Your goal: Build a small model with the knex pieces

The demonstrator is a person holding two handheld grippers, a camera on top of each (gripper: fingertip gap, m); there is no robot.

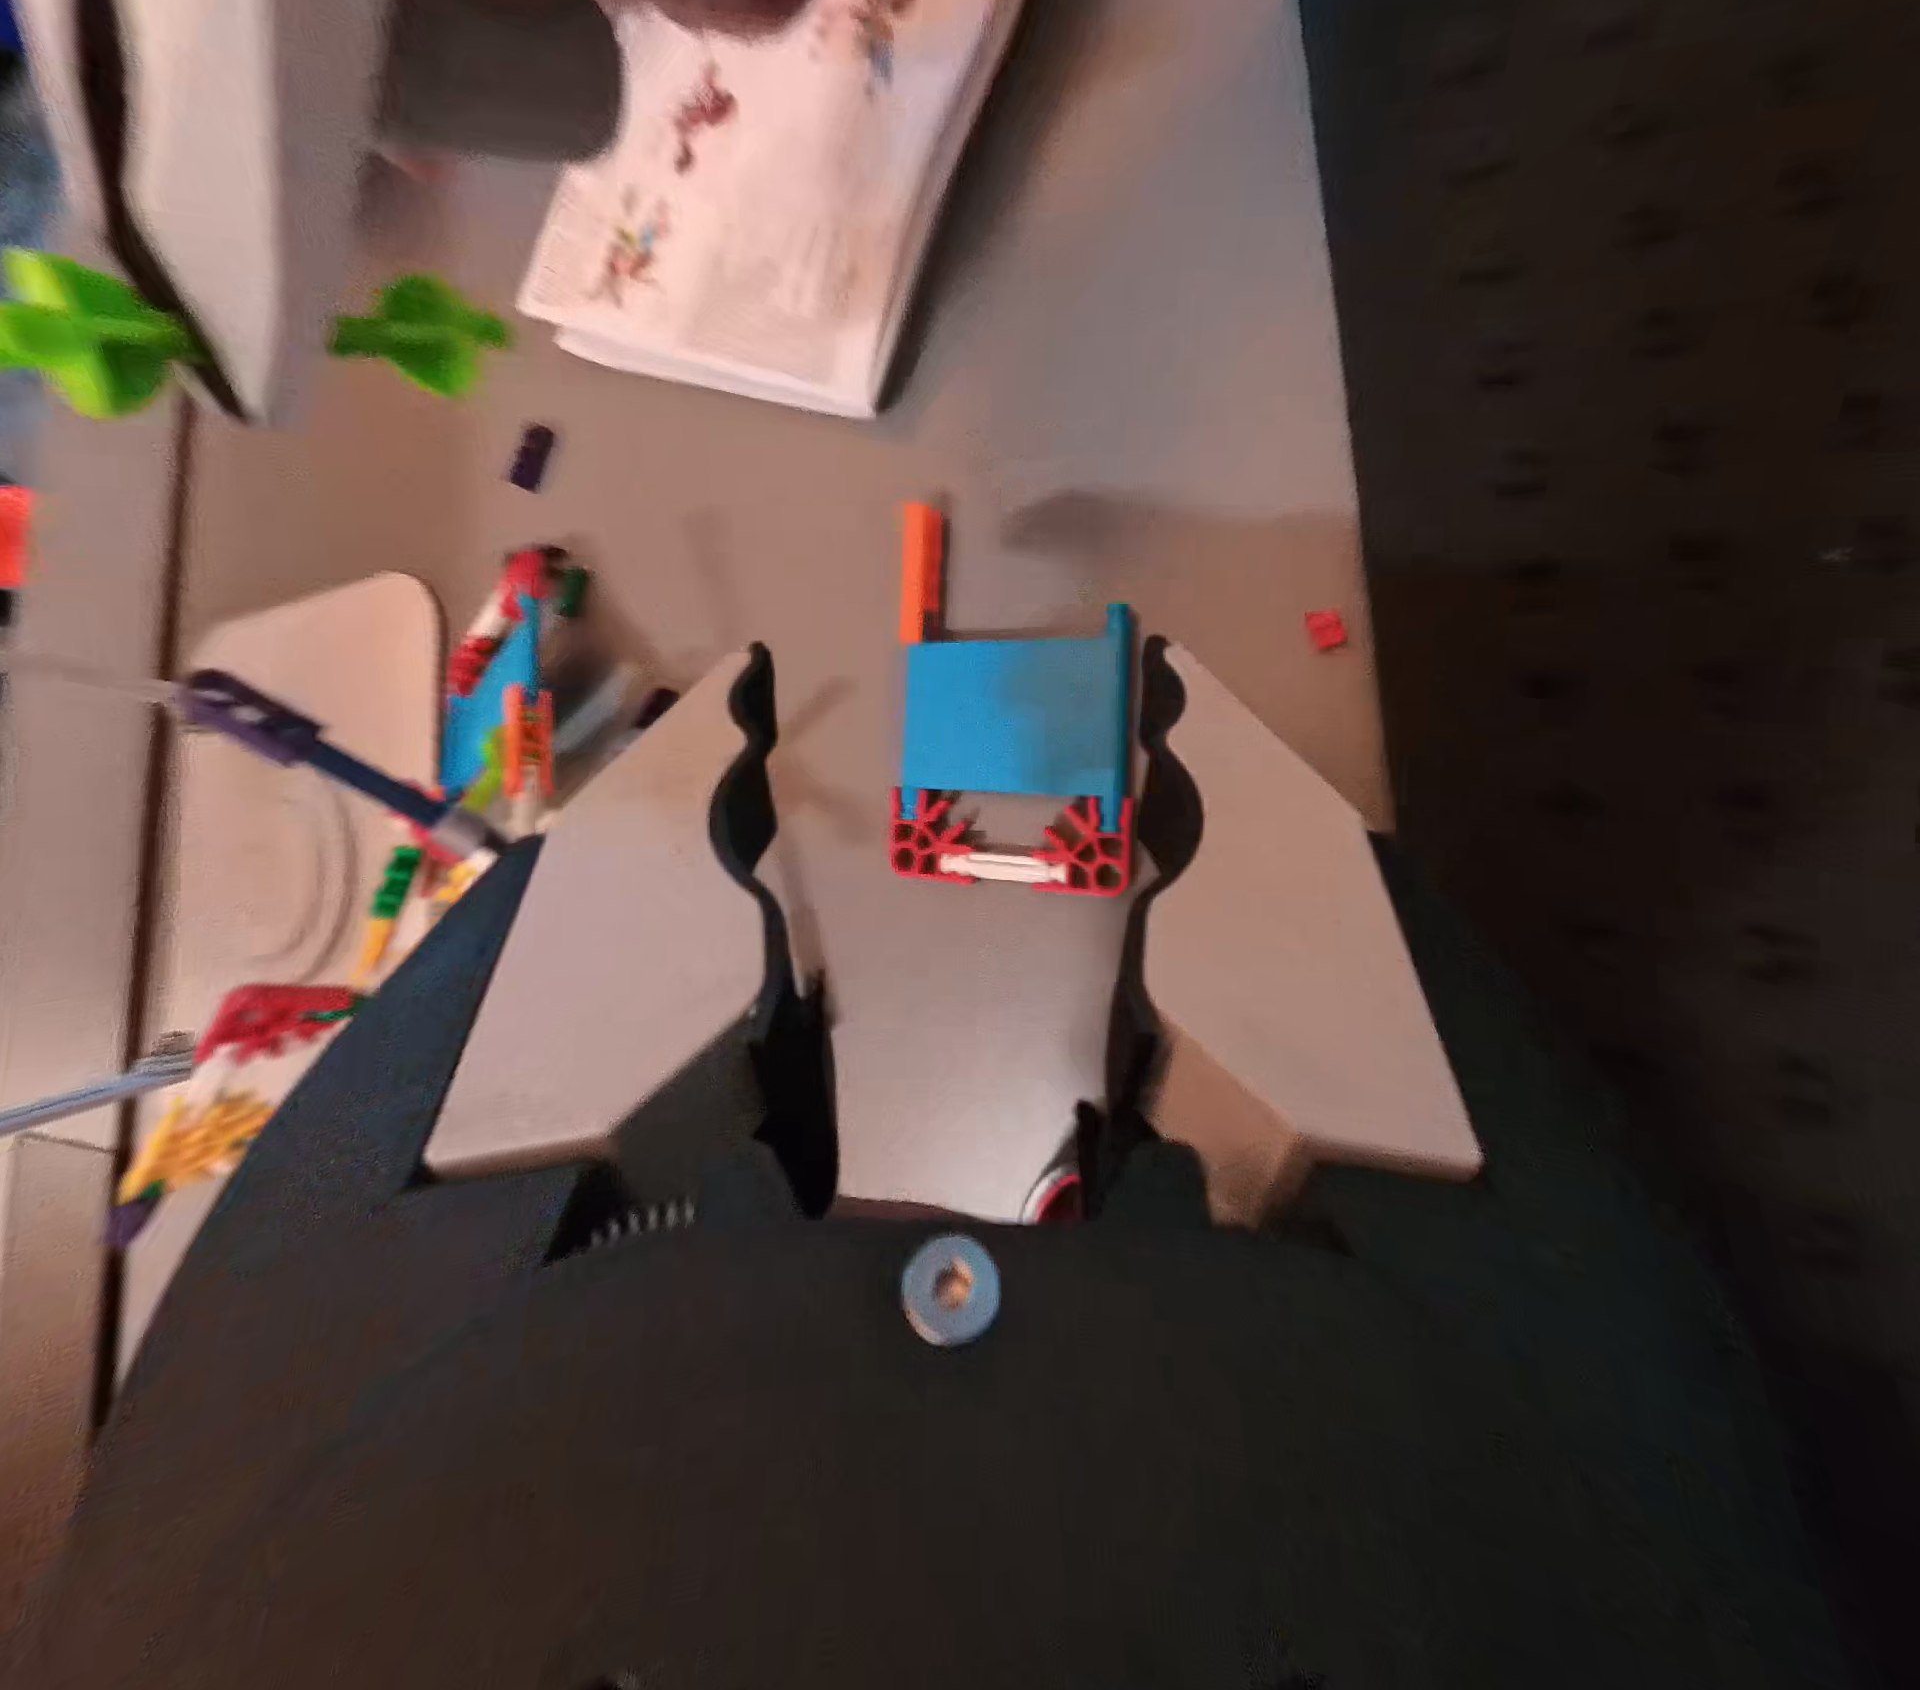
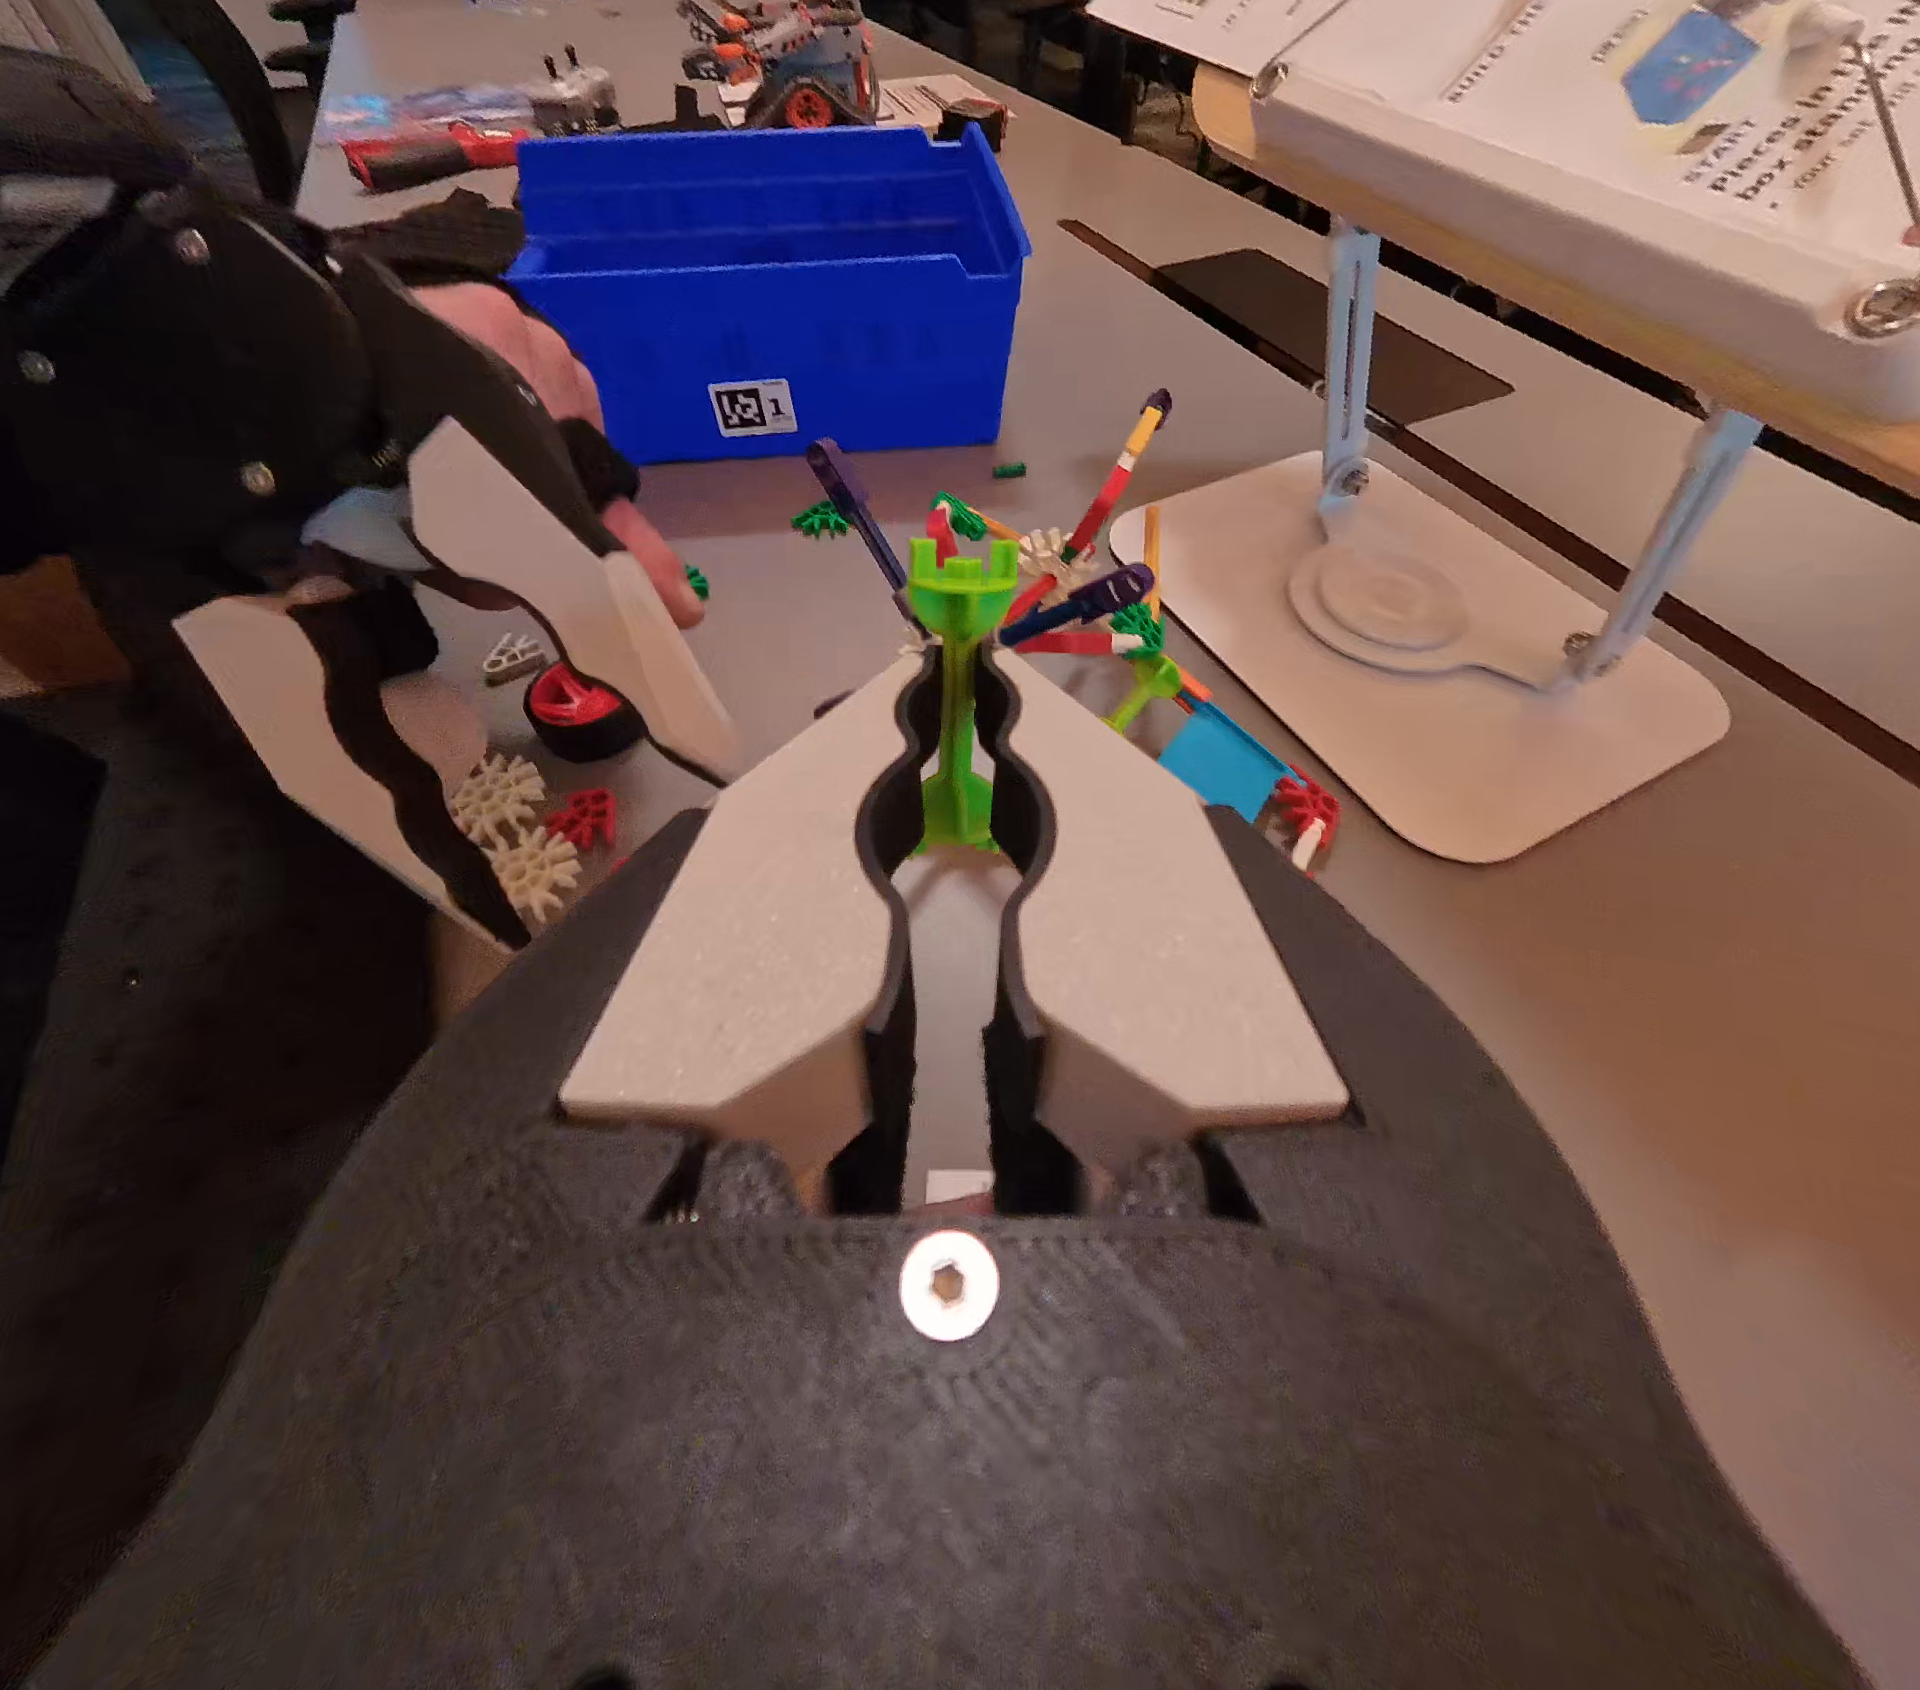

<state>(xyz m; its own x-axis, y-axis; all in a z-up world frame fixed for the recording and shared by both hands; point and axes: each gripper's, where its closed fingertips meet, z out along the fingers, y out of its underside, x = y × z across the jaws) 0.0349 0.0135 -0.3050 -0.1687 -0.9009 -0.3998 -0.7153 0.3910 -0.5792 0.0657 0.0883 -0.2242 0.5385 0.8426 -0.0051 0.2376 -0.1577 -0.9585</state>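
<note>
My left gripper [image 1: 961, 666] is open and hangs above the grey table. A blue panel [image 1: 1013, 721] with red corner connectors [image 1: 1091, 856] and a white rod lies flat between its fingers, close to the right finger [image 1: 1247, 809]. An orange rod [image 1: 921, 570] sticks out from the panel's far end. My right gripper [image 2: 958, 666] is shut on a bright green rod [image 2: 956, 705] that stands upright between its fingertips. The left gripper also shows in the right wrist view [image 2: 468, 653], open and held by a gloved hand.
A blue bin [image 2: 769, 331] stands behind a pile of coloured rods and connectors [image 2: 1081, 601]. A white document stand [image 2: 1455, 653] holds printed pages at the right. A red-hubbed wheel [image 2: 582, 710] and white snowflake connectors [image 2: 509, 819] lie at the left. The table edge [image 1: 1361, 497] meets dark carpet.
</note>
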